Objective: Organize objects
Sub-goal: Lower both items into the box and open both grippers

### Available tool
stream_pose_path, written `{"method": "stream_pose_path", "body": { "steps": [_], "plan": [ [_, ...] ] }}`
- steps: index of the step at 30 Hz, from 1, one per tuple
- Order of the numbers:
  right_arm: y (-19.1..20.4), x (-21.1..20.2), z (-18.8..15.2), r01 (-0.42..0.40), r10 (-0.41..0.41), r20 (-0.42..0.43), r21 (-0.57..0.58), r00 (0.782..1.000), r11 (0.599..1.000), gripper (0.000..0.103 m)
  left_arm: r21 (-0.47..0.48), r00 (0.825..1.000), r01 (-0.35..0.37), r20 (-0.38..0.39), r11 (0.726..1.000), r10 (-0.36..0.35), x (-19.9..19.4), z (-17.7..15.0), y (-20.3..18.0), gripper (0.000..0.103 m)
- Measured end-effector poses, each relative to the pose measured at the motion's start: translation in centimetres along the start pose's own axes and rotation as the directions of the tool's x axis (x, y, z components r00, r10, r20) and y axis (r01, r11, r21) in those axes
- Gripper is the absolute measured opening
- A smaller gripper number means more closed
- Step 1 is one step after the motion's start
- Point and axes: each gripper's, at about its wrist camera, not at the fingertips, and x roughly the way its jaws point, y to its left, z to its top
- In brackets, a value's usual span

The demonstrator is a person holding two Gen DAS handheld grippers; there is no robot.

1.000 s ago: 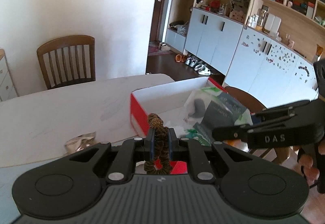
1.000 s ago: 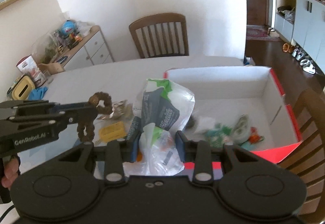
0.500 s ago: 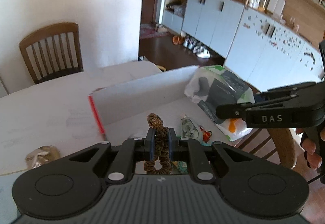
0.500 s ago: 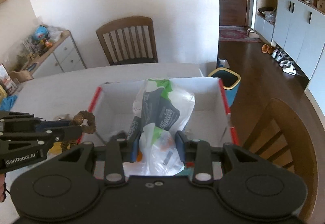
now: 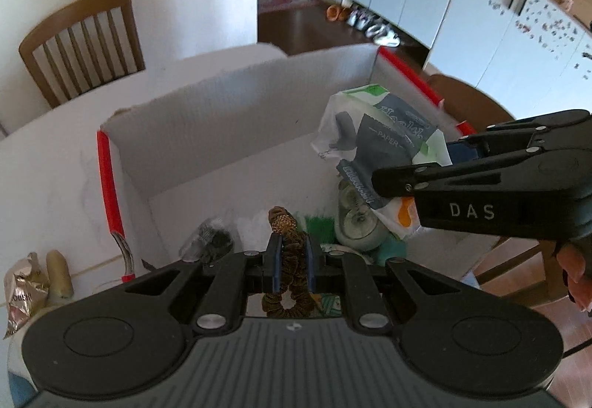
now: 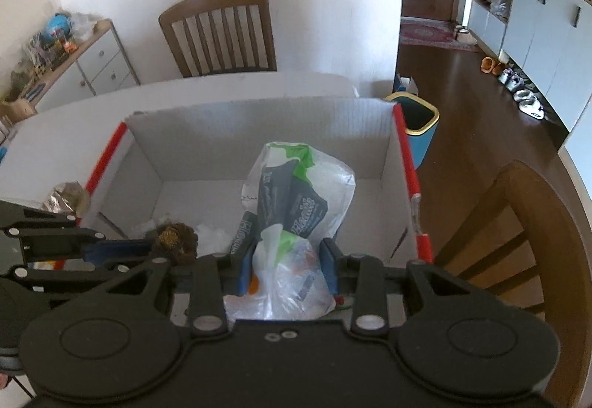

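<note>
Two handheld black grippers hang over an open white cardboard box point(image 6: 259, 134) with red edges, which sits on a white table point(image 5: 48, 164).

In the left wrist view, the left gripper point(image 5: 290, 262) sits at 6 o'clock, its two blue-padded jaws pressed together on a brown scrunchie point(image 5: 286, 260). The scrunchie's beaded top pokes up past the fingertips, and its loop hangs below them, above the box interior. The right gripper point(image 5: 436, 167) enters from 3 o'clock.

In the right wrist view, the right gripper point(image 6: 286, 260) sits at 6 o'clock, its jaws clamped on the lower part of a crinkled white plastic tissue pack point(image 6: 299, 193) printed in grey and green. The pack stands up toward 12 o'clock, inside the box walls.

On the box floor lie a small dark bundle point(image 5: 211, 239), a round pale container point(image 5: 357, 223) and some green items, blurred. On the table at 9 o'clock in the left wrist view, outside the box, sits a crumpled foil wrapper point(image 5: 24, 291).
</note>
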Motion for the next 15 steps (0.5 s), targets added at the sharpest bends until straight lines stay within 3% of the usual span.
{"method": "stream_pose_path", "body": {
  "steps": [15],
  "plan": [
    [-0.3,2.5,-0.9,0.007,-0.009,-0.066,-0.022,0.998,1.0,0.038,0.008,0.993,-0.038,-0.115,0.999,0.039,2.6,0.3,-0.3,0.013]
  ]
}}
